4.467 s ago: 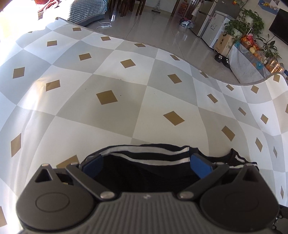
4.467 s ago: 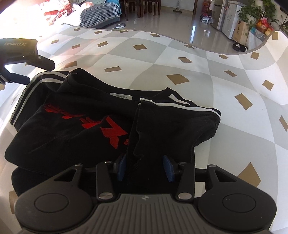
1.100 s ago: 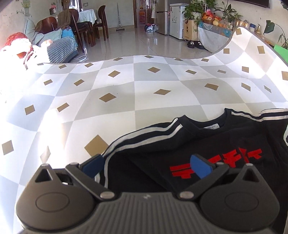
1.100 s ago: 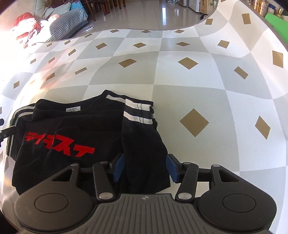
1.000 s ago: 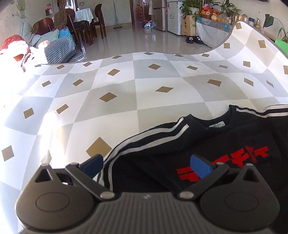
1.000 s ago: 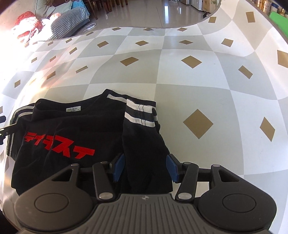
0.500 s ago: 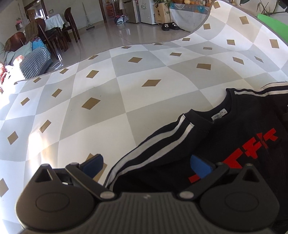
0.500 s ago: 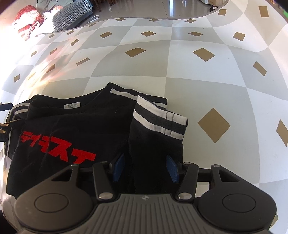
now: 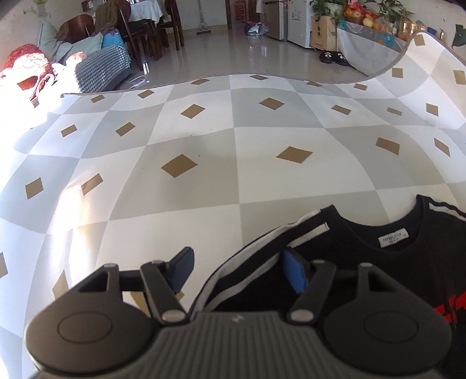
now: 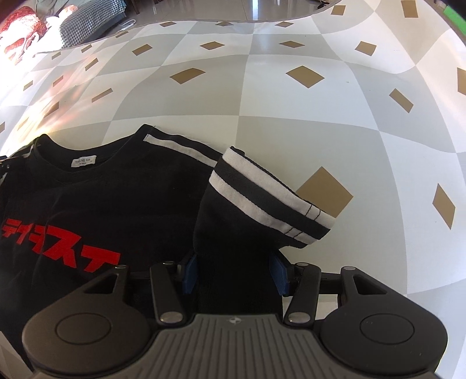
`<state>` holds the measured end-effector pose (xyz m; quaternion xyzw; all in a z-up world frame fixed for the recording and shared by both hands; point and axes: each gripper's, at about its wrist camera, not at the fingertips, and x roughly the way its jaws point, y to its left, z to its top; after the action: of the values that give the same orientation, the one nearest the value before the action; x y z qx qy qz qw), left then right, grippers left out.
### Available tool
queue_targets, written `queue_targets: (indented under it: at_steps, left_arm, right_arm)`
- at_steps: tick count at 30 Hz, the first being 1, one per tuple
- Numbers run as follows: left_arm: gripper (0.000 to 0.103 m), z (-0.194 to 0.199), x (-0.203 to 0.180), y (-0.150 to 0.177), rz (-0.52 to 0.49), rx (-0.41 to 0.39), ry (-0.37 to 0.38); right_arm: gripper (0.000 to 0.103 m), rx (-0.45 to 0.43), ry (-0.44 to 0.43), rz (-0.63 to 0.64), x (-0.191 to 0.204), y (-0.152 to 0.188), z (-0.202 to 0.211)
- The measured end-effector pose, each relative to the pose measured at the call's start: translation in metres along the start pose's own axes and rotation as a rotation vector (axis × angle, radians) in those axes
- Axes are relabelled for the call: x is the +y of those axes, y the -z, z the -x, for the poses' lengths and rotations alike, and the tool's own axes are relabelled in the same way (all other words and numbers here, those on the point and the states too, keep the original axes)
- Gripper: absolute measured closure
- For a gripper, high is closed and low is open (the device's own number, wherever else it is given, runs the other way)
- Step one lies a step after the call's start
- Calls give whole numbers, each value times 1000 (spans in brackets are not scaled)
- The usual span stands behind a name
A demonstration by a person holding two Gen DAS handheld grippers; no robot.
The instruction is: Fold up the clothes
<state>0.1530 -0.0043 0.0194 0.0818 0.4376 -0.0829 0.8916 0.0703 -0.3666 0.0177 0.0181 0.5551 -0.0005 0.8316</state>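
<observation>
A black sweatshirt with red lettering and a white neck label lies face up on the checkered mat. My right gripper is shut on its right sleeve. That sleeve's white-striped cuff stands up off the mat in front of the fingers. In the left wrist view the sweatshirt fills the lower right. Its other striped sleeve runs between the fingers of my left gripper. This gripper is open, with mat showing between the left pad and the cloth.
The white and grey mat with gold diamonds stretches far ahead and to both sides. Past its far edge lie shiny floor tiles, a houndstooth-covered sofa, dining chairs, a fridge and slippers.
My left gripper's jaws have narrowed around the striped left sleeve. The right gripper has moved forward with its sleeve, and the cuff now rises off the mat.
</observation>
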Motion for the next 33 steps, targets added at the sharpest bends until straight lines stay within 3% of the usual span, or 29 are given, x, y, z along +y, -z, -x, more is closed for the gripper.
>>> queue_targets:
  at_steps: [9, 12, 16, 19, 21, 24, 27, 33]
  left_arm:
    - [15, -18, -15, -8, -6, -1, -46]
    - [7, -10, -17, -14, 35, -16, -31]
    - [0, 11, -14, -25, 93, -79, -26]
    - [0, 25, -8, -31, 143, -114, -41]
    - [0, 36, -6, -33, 166, -130, -18]
    - [0, 47, -10, -32, 162, -128, 27]
    - [0, 56, -25, -22, 119, -110, 67]
    - [0, 70, -61, 12, 23, -66, 133]
  right_arm:
    - [53, 39, 70, -72, -19, 5, 5]
    - [53, 47, 48, -134, -27, 2, 11]
    - [52, -52, 60, -154, -35, -7, 38]
    - [52, -115, 122, -196, -45, -11, 52]
    - [52, -150, 98, -216, -50, -13, 58]
    - [52, -186, -6, -226, -49, -14, 63]
    - [52, -173, -105, -204, -39, -14, 60]
    - [52, -99, -204, -176, -21, -12, 40]
